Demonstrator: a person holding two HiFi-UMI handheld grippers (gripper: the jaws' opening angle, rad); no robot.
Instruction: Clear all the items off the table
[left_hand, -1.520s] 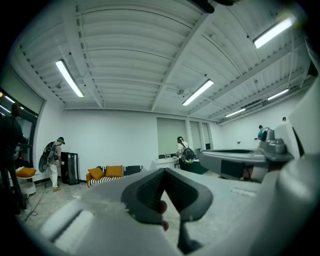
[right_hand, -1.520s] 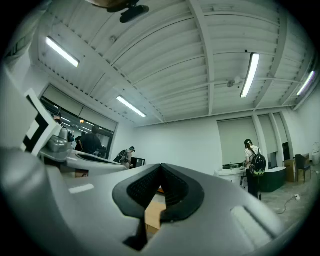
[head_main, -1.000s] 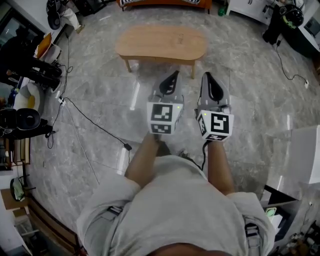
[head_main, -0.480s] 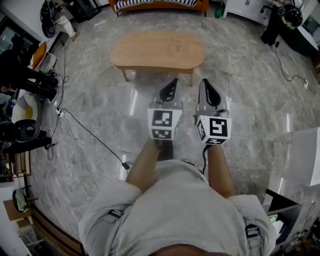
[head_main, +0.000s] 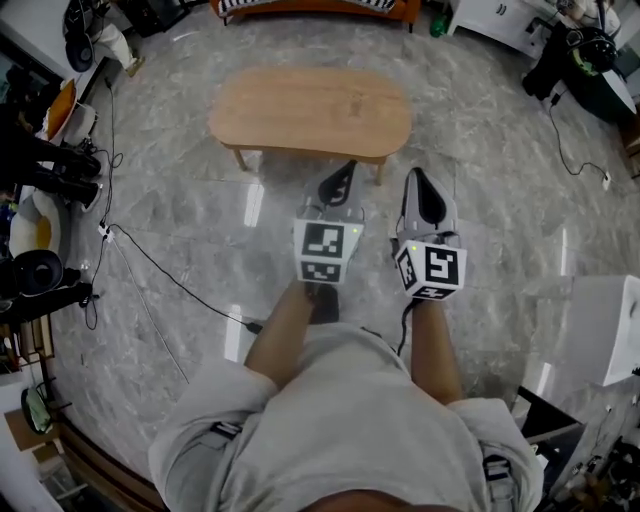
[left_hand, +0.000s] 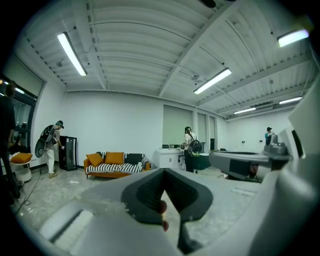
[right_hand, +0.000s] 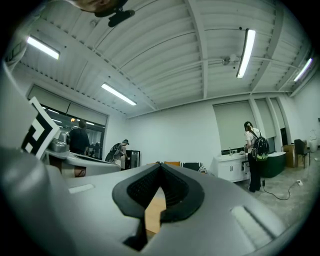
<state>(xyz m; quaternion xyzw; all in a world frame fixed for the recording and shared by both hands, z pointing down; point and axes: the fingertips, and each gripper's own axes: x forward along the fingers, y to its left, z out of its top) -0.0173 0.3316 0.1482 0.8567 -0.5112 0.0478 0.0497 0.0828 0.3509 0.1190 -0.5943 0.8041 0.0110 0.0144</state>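
Left gripper (head_main: 347, 166) and right gripper (head_main: 414, 176): both claws pressed together, empty, held side by side at near edge of oval wooden coffee table (head_main: 310, 105).

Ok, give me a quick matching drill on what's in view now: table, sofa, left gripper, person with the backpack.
1 wooden table
2 sofa
3 left gripper
4 person with backpack

A jaws together, holding nothing
B standing by the white counter
C orange with striped cushions
D oval top, straight ahead

Pairs: 1-D, 2-C, 3-A, 4-B
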